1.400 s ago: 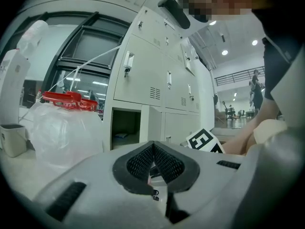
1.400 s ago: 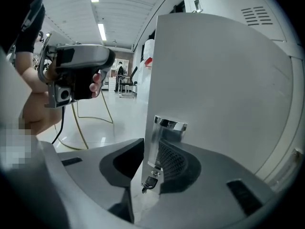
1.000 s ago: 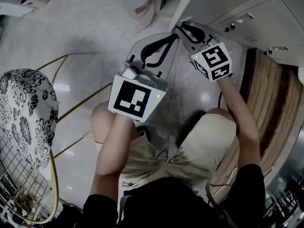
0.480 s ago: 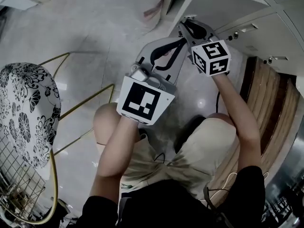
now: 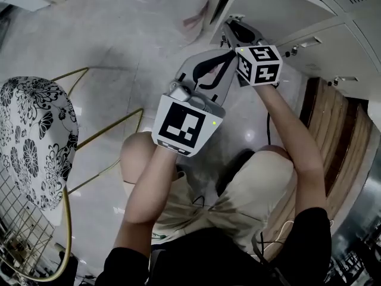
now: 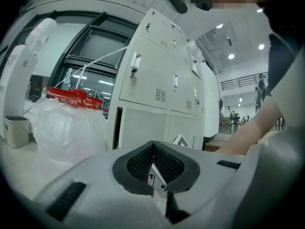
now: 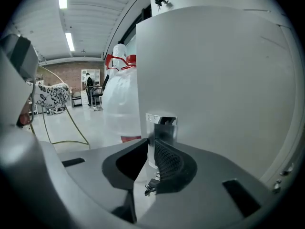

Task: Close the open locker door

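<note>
Here, you worked crouched in front of the bank of lockers [image 6: 157, 75], and the locker door [image 5: 280, 11] stood swung out from the bottom row, at the upper right of the head view. Its outer face filled most of the right gripper view.

You had brought the right gripper [image 7: 153, 148] to the free edge of the door, pointing slightly downward. The chrome handle [image 7: 161, 123] stood between its pads. The jaws had just been closing, and they pinched the handle. This grip was chosen, in all likelihood, because the handle sits farthest from the hinge, where the least effort swings the door.

You held the left gripper [image 6: 153, 144] level, just beside the right one and short of the door. Its pads were pressed together at the tips, with nothing between them. It touched neither the door nor the handle, so it appeared to be parked clear of the swing path.

A tied plastic bag [image 6: 66, 123] stood on the floor left of the lockers, apart from the door. A chair with a patterned cushion [image 5: 36, 136] stood well apart on your left.

The door was not yet closed. The next step was judged to be a steady push toward the frame.
</note>
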### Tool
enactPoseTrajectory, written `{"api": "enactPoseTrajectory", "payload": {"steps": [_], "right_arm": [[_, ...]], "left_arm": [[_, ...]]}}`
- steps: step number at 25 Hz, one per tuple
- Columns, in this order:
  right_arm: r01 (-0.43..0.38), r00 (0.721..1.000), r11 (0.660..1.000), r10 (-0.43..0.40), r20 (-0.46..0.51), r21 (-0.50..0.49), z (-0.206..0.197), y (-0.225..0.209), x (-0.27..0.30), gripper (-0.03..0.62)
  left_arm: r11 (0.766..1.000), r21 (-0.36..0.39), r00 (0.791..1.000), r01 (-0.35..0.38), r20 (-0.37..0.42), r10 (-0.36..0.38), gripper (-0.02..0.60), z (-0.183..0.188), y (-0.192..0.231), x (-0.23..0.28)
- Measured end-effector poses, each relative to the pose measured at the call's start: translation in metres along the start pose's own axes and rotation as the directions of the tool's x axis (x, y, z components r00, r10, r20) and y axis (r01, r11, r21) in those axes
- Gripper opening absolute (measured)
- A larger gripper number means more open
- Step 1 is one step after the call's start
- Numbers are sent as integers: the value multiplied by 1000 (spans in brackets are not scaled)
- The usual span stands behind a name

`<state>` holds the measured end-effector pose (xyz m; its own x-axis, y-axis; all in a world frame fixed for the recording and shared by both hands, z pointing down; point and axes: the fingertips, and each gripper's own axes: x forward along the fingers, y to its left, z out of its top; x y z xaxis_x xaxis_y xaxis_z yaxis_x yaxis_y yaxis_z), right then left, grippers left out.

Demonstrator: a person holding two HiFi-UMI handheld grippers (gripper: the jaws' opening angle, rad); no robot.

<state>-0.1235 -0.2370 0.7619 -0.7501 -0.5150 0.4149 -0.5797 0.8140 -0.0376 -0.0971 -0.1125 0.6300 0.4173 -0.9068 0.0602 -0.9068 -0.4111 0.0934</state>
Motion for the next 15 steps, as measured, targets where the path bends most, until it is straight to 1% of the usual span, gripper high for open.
{"api": "enactPoseTrajectory", "payload": {"steps": [5, 15], "right_arm": [[3, 1000, 1000, -3, 18, 25, 3, -5, 8, 34], [4, 999, 995, -8, 39, 95, 5, -16, 20, 34]], "left_arm": [[1000, -24, 1000, -19, 11, 19, 17, 3, 6, 0], [999, -16, 999, -44, -11, 44, 17, -2, 11, -3]]}}
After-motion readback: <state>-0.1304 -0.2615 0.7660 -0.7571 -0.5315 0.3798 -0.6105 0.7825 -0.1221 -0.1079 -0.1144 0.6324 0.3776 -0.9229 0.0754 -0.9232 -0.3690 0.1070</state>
